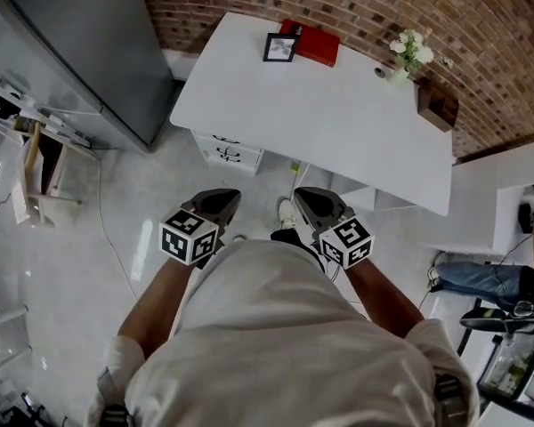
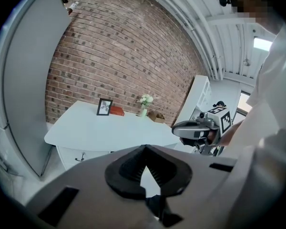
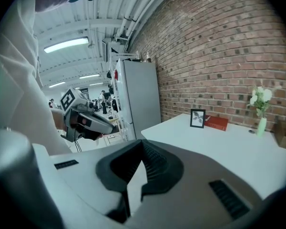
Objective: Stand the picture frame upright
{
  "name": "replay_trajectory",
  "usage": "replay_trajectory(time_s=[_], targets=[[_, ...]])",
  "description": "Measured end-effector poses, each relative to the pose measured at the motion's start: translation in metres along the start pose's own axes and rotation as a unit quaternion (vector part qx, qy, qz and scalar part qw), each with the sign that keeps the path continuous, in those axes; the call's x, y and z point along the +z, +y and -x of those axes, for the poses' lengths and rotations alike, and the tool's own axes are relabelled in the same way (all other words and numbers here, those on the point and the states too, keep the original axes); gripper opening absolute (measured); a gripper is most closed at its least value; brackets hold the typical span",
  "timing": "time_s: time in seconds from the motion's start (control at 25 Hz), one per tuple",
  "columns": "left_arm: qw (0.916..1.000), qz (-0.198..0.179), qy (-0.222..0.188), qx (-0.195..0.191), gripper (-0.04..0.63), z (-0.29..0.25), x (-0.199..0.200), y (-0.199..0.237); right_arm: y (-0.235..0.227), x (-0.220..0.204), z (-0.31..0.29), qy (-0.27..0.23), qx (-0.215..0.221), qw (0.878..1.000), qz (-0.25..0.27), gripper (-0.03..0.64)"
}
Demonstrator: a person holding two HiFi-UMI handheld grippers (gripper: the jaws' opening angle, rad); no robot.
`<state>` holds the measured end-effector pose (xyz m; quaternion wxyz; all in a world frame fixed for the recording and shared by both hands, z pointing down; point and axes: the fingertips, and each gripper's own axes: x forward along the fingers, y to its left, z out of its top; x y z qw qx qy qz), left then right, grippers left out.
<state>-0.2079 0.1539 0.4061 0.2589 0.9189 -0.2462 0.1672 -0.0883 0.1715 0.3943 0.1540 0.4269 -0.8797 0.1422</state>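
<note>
Frame (image 1: 280,47) at far edge of desk (image 1: 338,123), near the brick wall, just beside a red book (image 1: 313,43) on its right; whether they touch, can't tell. Both gripper views show it standing with the dark border and pale picture facing the person, so it looks upright or nearly so; any rear prop is hidden. Likely light, stiff and thin. The front is probably glazed, so slick and breakable, and easy to tip backward with a push. Best hold, I'd judge, is on the border: pinch the top edge or a side rail across its thickness, not the face, and keep the bottom edge on the desk as a pivot. The book is close enough to get bumped. Further right on the desk are a small vase of flowers (image 1: 409,56) and a brown box (image 1: 437,105), well apart from the frame. Left hand-held gripper (image 1: 217,205) and right hand-held gripper (image 1: 313,205) are held close to the person's body over the floor, short of the desk's near edge and well apart from the frame. On both the jaws are together with nothing between them. Reach comes first.
</note>
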Motion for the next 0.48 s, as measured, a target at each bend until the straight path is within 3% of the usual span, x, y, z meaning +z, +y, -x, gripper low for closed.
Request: replay_trajectory(time_s=[0.48], targets=[[1.0000, 0.006, 0.005, 0.004, -0.005, 0.006, -0.012, 0.002, 0.004, -0.006, 0.003, 0.001, -0.004, 1.000, -0.002, 0.005]])
